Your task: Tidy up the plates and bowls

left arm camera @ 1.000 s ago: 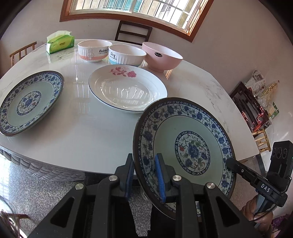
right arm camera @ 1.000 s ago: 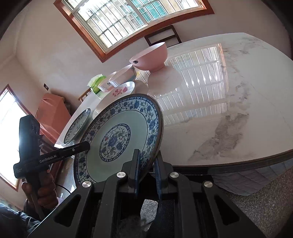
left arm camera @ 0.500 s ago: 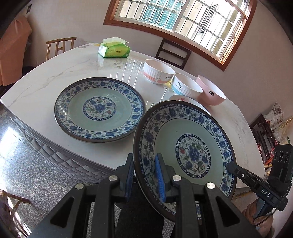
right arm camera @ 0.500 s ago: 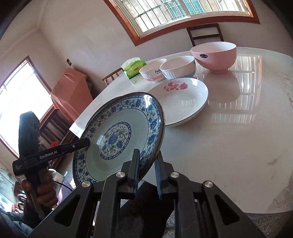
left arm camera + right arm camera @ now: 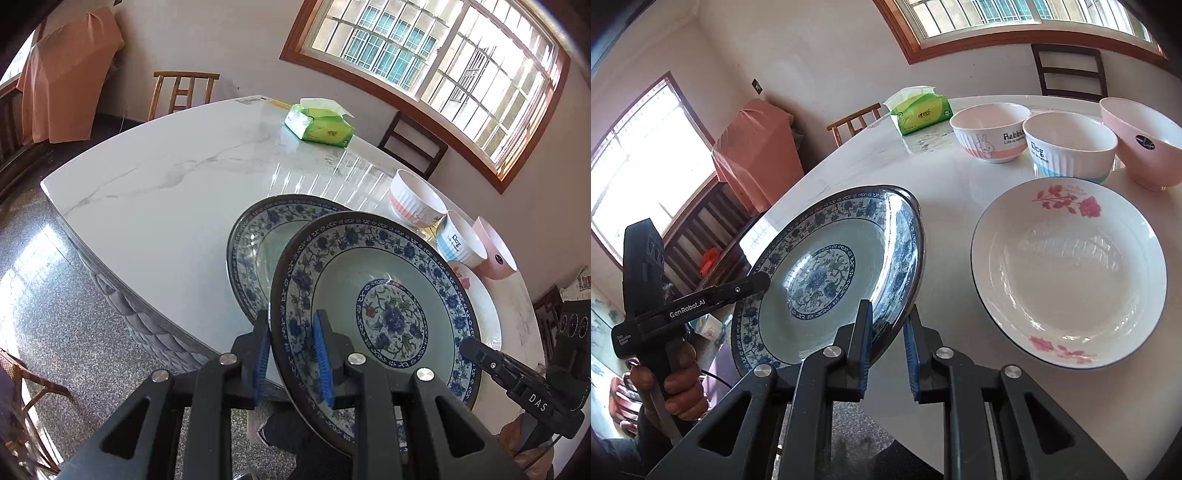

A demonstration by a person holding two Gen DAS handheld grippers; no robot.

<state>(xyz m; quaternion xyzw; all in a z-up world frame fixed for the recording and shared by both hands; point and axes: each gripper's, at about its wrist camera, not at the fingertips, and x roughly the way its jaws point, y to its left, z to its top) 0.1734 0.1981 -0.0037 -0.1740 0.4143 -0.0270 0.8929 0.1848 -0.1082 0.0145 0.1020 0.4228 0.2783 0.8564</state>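
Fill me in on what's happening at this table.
Someone is sorting dishes with two handheld grippers. The left gripper and right gripper each clamp a rim of one blue-and-white plate, held tilted over a matching plate on the marble table. A rose-patterned plate and three bowls wait nearby.

Upper right, a wood-framed barred window [image 5: 436, 55] in a pale wall [image 5: 229, 40]; wooden chairs [image 5: 183, 92] below; at left, an orange-draped cabinet [image 5: 66, 77] and sunlit speckled floor [image 5: 55, 302]
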